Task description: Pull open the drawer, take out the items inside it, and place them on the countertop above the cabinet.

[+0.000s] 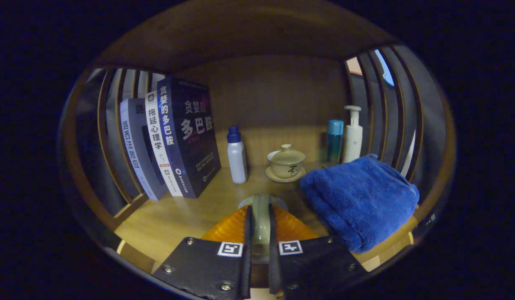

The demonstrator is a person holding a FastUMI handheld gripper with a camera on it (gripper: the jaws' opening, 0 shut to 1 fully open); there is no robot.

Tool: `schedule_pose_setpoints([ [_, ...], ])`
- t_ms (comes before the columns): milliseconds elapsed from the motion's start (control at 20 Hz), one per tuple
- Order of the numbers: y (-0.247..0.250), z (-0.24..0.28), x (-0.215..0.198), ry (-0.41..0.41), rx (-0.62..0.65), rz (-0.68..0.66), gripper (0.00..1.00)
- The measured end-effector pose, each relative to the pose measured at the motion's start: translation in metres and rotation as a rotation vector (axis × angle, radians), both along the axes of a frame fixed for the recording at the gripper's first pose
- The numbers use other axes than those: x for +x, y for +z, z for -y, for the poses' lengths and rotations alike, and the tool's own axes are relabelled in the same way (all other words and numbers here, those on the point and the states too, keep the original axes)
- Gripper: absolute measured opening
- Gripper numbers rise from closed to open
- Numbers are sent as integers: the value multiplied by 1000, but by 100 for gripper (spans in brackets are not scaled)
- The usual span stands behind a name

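Claw: the claw [257, 233] pinches a pale, orange-sided item [260, 216] between both fingers, low over the table [174, 221].
Already on table: blue towel [361, 200], lidded cup [286, 161], bottles, books.
Progress: judged mid-task; item not yet released, drawer contents unknown.

— Where's your camera looking from?
— It rides on my gripper [257, 233], facing forward along the fingers into a wooden shelf bay.
— How near?
— Close: the towel [359, 200] lies just ahead to the right, the books [170, 137] ahead left, back wall [274, 96] beyond.
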State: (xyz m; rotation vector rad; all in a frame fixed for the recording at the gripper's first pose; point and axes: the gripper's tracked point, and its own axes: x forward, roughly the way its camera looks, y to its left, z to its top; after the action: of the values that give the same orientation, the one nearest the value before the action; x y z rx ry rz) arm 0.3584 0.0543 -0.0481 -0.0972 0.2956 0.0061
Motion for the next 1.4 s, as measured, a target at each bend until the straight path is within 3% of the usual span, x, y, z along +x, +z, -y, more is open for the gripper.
schedule_pose_setpoints([
  [100,-2,-1,-7,-6,-46,10,25],
  [300,11,3,-36,-5,-141,41,96],
  [350,17,1,-46,5,-157,58,99],
  [900,80,-16,-189,41,-192,146,99],
  [1200,77,-15,-275,24,-45,157,99],
  [1400,63,10,-314,-17,-27,197,99],
])
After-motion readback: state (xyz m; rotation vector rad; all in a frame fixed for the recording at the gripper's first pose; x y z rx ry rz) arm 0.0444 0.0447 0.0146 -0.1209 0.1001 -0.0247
